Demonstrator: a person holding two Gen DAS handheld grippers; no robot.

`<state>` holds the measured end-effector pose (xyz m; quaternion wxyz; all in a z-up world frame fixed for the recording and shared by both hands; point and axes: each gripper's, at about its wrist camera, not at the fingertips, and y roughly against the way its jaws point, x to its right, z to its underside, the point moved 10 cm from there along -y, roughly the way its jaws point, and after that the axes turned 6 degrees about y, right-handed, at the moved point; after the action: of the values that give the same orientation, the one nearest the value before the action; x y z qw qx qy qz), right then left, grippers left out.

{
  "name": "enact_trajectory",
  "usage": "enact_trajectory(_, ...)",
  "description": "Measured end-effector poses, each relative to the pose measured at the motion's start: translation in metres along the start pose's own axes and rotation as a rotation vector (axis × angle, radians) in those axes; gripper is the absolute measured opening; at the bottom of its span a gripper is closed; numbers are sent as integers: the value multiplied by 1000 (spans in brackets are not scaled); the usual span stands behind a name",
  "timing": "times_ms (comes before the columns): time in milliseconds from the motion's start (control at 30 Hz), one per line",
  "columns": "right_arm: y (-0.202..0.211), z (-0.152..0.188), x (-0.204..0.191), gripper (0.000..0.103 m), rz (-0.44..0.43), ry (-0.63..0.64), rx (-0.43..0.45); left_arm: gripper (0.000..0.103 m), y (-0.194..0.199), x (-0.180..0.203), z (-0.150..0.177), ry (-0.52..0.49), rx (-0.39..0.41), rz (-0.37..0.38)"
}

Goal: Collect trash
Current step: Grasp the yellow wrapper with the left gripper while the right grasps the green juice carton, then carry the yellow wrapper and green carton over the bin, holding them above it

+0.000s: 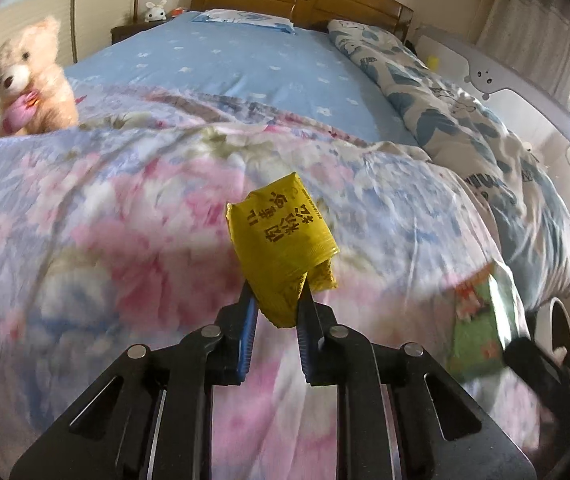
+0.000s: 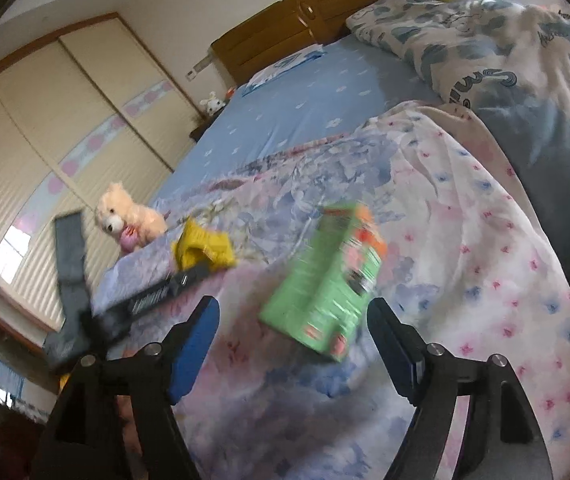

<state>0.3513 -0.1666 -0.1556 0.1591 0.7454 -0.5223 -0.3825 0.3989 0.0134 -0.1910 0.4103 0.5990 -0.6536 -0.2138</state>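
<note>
My left gripper (image 1: 275, 296) pinches the yellow packet (image 1: 283, 240) above the floral quilt (image 1: 105, 208) — my right gripper (image 2: 293, 320) gapes wide, gripping nothing, the blurred green carton (image 2: 329, 280) between its fingers.

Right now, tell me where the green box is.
In the right wrist view the green box lies on the floral quilt, ahead of the open right gripper. The yellow packet, pinched in the left gripper, is to its left.
</note>
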Motion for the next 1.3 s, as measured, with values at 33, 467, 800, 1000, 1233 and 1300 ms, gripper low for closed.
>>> enact_trajectory(33, -3, -1, -1, 79, 8, 0, 0, 17, 4, -1, 4, 2, -1, 2)
enact_trajectory(467, 12, 6, 8, 35, 85, 58, 11, 16, 57, 35, 50, -78, 7, 55)
enact_trajectory(800, 52, 40, 19, 34, 80, 106, -32, 16, 77, 56, 83, -109, -13, 83)
enact_trajectory(1000, 43, 45, 22, 41, 125, 136, -44, 16, 81, 53, 97, -112, -27, 67)
enact_trajectory(1233, 39, 49, 28, 32, 124, 117, -40, 16, 87, 63, 100, -138, -22, 71)
enact_trajectory(1300, 48, 48, 28, 31, 113, 110, -20, 16, 88, 70, 102, -152, -24, 80)
